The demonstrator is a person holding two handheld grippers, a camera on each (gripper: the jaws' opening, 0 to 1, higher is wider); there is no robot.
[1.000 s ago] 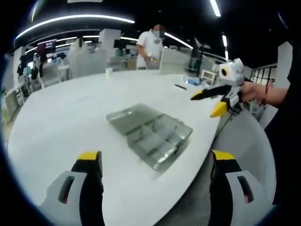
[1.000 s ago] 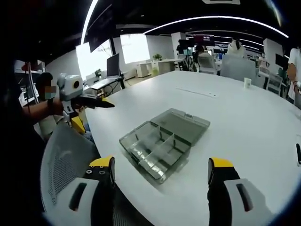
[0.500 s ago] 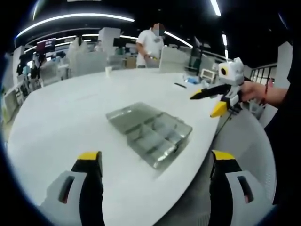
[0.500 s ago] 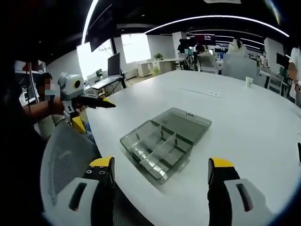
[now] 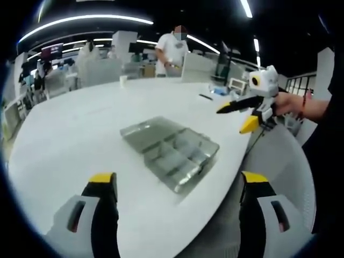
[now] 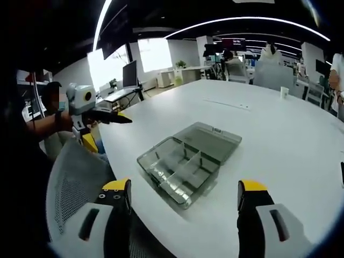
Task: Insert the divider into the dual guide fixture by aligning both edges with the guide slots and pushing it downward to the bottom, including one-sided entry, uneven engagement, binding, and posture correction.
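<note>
I'm holding both grippers—left (image 5: pixel 177 185), right (image 6: pixel 183 193)—spread apart and empty above the open box (image 6: pixel 188 161) at the table (image 5: pixel 80 123) edge—grabbing a divider crooked risks binding.

Bright ceiling light strips (image 6: pixel 247 21) glare on the white table (image 5: pixel 80 129); fisheye edges bend and soften.

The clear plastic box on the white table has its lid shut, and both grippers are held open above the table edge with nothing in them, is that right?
Not quite: the clear plastic box lies open, its lid folded back flat beside the divided tray, as the right gripper view shows. The rest holds: it sits on the white table, and the left gripper and right gripper are both open and empty.
</note>
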